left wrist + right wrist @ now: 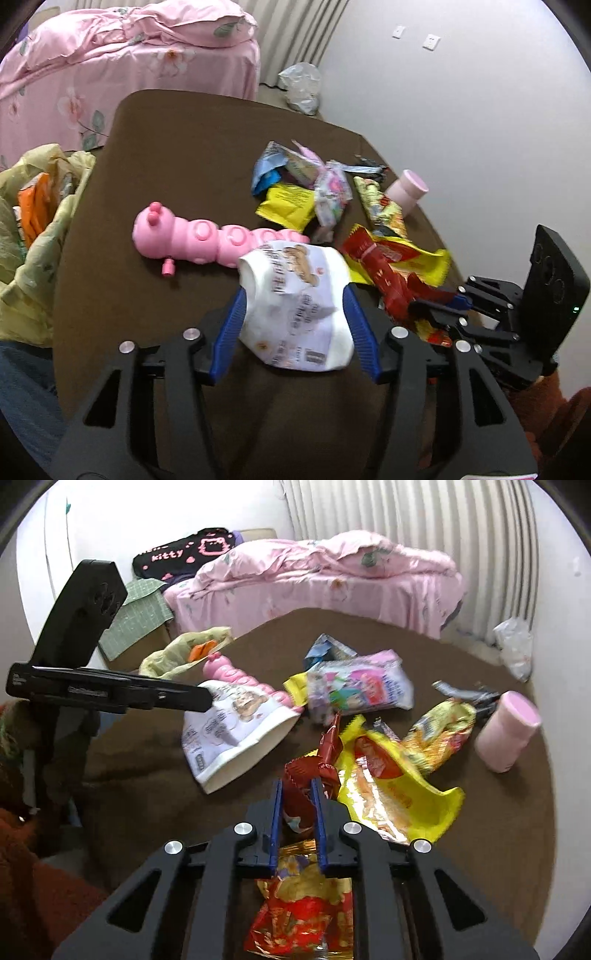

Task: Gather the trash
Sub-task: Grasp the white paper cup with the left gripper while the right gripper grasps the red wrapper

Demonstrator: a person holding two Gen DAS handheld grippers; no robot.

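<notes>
Pink bedding (pixel 314 576) fills the back of the room, and in front of it our brown tabletop (pixel 177 155) carries the litter we are collecting. At its left edge hangs a yellow-green trash bag (pixel 40 229), mouth open, with an orange packet already inside. That is where both loads belong, we judge.

Largest on the surface is the pink caterpillar toy (pixel 207 240), lying just beyond the white wrapper; it is no trash and should stay. Near the right edge lies a pink cylinder (pixel 506 731) on its side, also best left alone.

Our left claw (pixel 293 314) stands around the white snack wrapper (pixel 295 299), blue fingers (pixel 231 328) against both its sides, so we read it as clamped, though loosely on a puffy bag. Our right claw (pixel 297 812) is closed on the red wrapper (pixel 306 775), which trails foil below it.

To do this well, we should lift both wrappers straight up before swinging left, so that the white one does not drag the toy and the red one does not catch the yellow packet (pixel 391 790) touching it. We would carry the left load to the bag first, release it well inside the mouth, then bring the right.

Smaller wrappers (pixel 306 188) remain toward the far right corner.
</notes>
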